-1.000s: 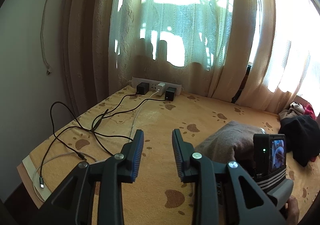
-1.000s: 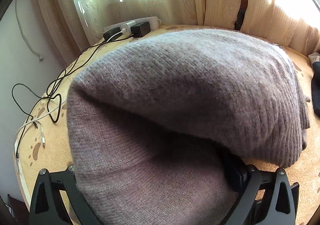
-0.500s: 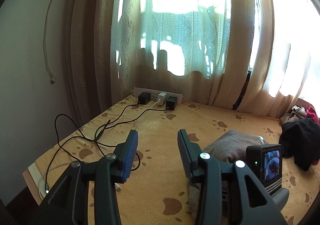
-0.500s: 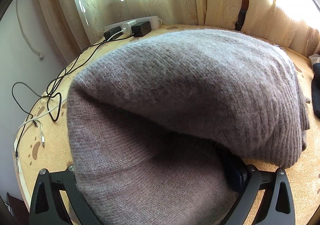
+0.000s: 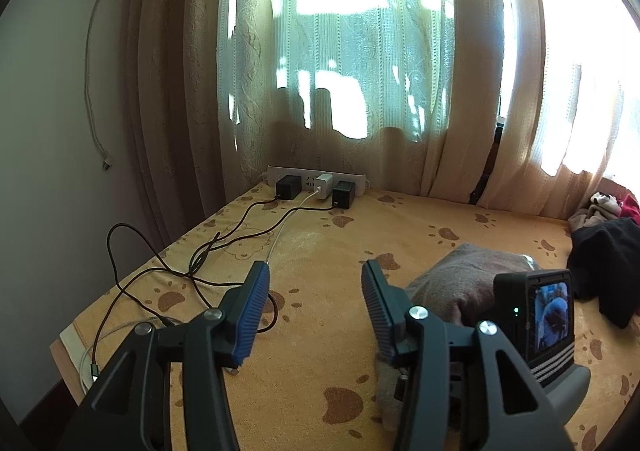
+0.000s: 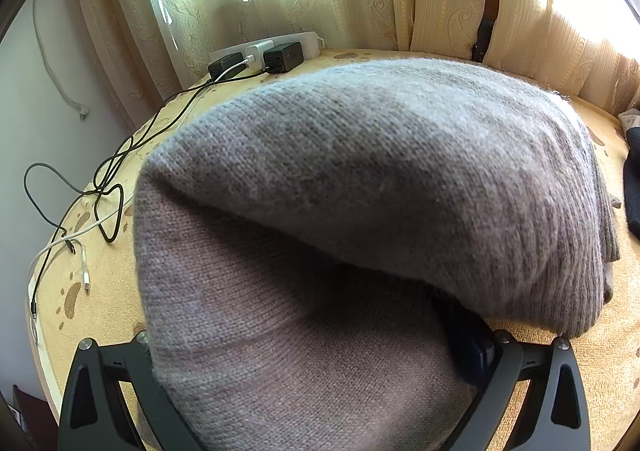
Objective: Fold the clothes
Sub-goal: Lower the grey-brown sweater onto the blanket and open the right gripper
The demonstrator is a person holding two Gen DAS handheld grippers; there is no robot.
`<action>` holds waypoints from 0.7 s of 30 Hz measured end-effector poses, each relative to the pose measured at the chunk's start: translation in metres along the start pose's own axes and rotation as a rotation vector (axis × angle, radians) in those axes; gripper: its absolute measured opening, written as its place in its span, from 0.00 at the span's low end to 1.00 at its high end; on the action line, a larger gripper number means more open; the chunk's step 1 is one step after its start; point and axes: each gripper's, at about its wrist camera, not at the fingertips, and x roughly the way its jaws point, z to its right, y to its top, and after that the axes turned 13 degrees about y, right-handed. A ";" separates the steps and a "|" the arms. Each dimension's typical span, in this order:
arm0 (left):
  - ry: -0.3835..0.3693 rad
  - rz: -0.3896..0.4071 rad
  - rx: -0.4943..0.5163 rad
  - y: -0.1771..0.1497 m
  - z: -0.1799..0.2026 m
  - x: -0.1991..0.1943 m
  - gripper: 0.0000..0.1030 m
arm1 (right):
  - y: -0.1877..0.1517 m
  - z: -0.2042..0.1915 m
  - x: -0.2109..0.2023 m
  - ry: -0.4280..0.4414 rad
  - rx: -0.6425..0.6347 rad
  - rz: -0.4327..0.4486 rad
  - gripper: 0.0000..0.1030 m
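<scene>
Two tools: your left tool [image 5: 314, 287] is opening, holding nothing above the desk [image 5: 320, 247]. The grey-brown sweater [image 6: 360, 191] is lying folded there, burying your right tool [image 6: 312, 391]; its grip cannot be judged.

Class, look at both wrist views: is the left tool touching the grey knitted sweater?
Apart. In the left wrist view the left tool has opening jaws with only the paw-print cover between them; the grey knitted sweater lies beyond, to the right.

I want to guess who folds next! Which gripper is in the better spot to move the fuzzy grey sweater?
Probably the right. The grey sweater is draped over the right gripper, filling its view. The left gripper has nothing between its jaws, which are opening above the bedspread, beside the sweater.
</scene>
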 end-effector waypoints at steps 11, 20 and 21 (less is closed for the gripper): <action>-0.025 -0.016 -0.001 -0.005 -0.010 0.019 0.53 | 0.001 -0.002 0.002 -0.004 0.000 -0.001 1.00; -0.038 -0.061 -0.045 -0.018 -0.007 0.030 0.79 | 0.002 -0.003 0.002 -0.006 0.000 -0.001 1.00; -0.035 -0.062 -0.043 -0.018 -0.008 0.029 0.79 | 0.002 -0.003 0.002 -0.007 0.000 -0.001 1.00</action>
